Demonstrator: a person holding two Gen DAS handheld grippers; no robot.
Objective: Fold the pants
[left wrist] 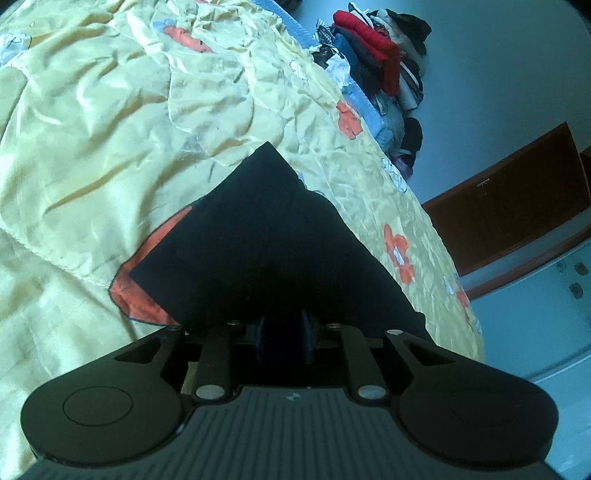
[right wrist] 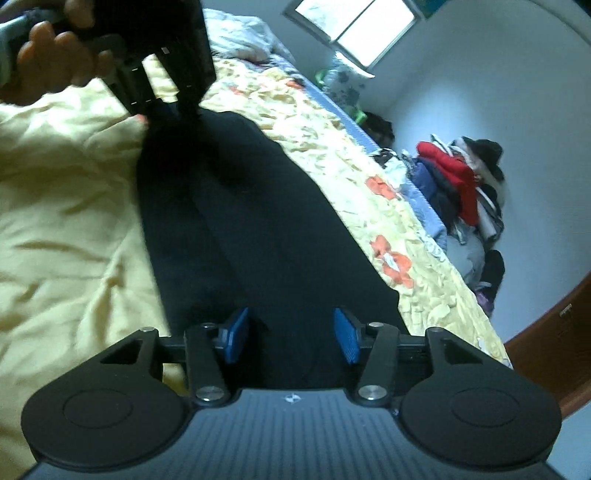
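Observation:
Dark navy pants (right wrist: 258,229) lie stretched lengthwise on a yellow flowered bedspread (right wrist: 66,206). My right gripper (right wrist: 291,338) is open, its blue pads (right wrist: 345,338) straddling the near end of the pants. My left gripper (left wrist: 284,339) is shut on the far end of the pants (left wrist: 258,240); its pads are pressed together with dark cloth between them. In the right wrist view the left gripper (right wrist: 173,107), held by a hand (right wrist: 55,62), pinches that far end.
The bedspread (left wrist: 92,147) is wrinkled, with orange flowers. The bed's right edge has a blue trim (right wrist: 354,129). A pile of clothes (right wrist: 461,184) lies on the floor beside the bed. A wooden door (left wrist: 517,199) and a window (right wrist: 354,26) are beyond.

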